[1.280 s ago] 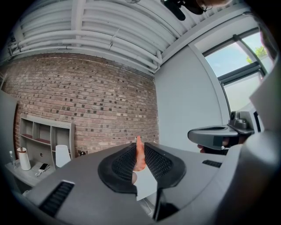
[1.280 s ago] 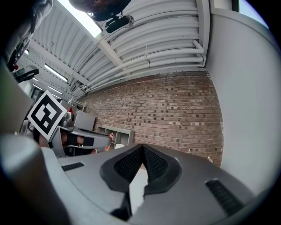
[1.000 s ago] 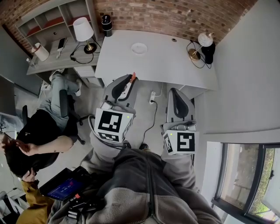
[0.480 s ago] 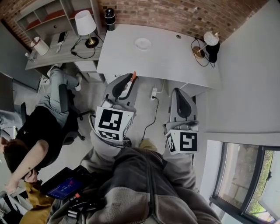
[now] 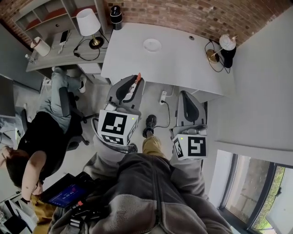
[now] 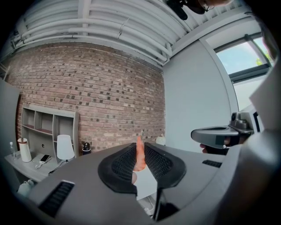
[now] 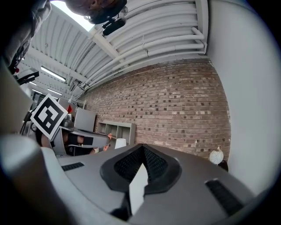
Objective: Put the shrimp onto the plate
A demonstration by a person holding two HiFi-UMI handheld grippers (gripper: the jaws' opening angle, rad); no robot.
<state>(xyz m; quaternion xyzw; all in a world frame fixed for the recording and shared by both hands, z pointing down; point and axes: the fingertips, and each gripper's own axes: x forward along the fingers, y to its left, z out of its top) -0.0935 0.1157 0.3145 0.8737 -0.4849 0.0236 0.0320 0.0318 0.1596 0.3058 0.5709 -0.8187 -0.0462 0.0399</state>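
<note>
An orange shrimp (image 6: 139, 154) stands pinched between the jaws of my left gripper (image 6: 139, 162), its tip poking up past them. In the head view the same shrimp (image 5: 138, 78) sticks out of the left gripper (image 5: 134, 83) just short of the white table's near edge. A small white plate (image 5: 152, 45) lies on the table (image 5: 183, 68) toward its far side, well beyond both grippers. My right gripper (image 5: 187, 96) hangs to the right, jaws pressed together with nothing between them (image 7: 142, 163).
A table lamp (image 5: 87, 27) and a dark bottle (image 5: 115, 11) stand at the table's far left, a globe lamp (image 5: 225, 45) at its far right. A person (image 5: 41, 137) sits on a chair to the left. A brick wall backs the table.
The table and plate have drifted slightly right and nearer in the head view. My leg and shoe have come into sight between the grippers. The seated person has shifted.
</note>
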